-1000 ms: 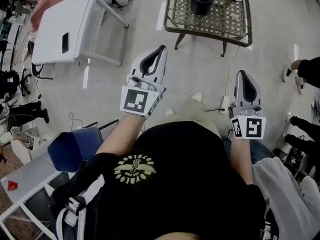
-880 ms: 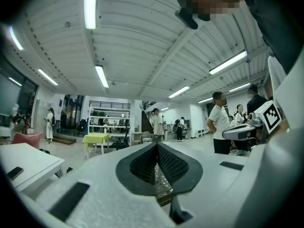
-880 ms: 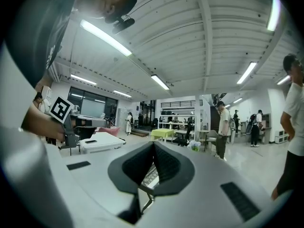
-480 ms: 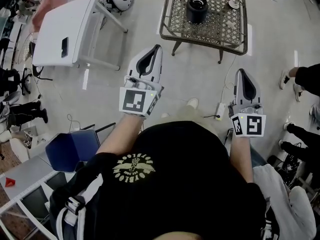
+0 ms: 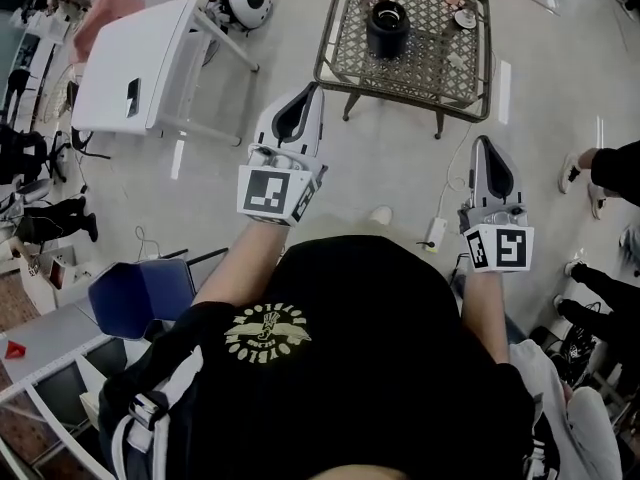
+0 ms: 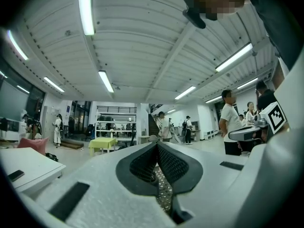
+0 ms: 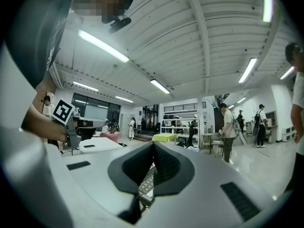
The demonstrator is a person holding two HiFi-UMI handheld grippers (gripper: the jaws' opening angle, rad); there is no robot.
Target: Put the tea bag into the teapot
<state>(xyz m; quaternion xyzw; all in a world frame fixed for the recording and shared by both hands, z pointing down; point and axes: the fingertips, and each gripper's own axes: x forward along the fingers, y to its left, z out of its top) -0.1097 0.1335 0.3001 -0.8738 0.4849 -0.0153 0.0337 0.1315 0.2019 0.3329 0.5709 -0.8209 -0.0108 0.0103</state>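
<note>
Head view: the person stands on a pale floor and holds both tools out in front at about waist height, well apart from each other. The left tool (image 5: pixel 312 94) points to the far side, its jaws pressed together with nothing between them. The right tool (image 5: pixel 483 145) points the same way and is likewise closed and empty. On the far side stands a metal lattice surface (image 5: pixel 350 53) and on it a black teapot (image 5: pixel 387 28), well away from both tools. A few small items sit at that surface's far right corner; they are too small to tell whether one of them is the tea bag. To the far left is a white surface (image 5: pixel 110 68), to the near left a blue chair (image 5: pixel 135 296), and a power strip (image 5: pixel 434 233) lies on the floor between the tools.

Left gripper view: the jaws meet at their tips, and only a strip of lattice shows through the gap lower down. Beyond them are a yellow-green table (image 6: pixel 103 144) and several people standing in a large hall.

Right gripper view: the jaws are closed tip to tip and hold nothing. At the left edge a hand holds up the left tool, its marker cube (image 7: pixel 62 111) facing the camera.
</note>
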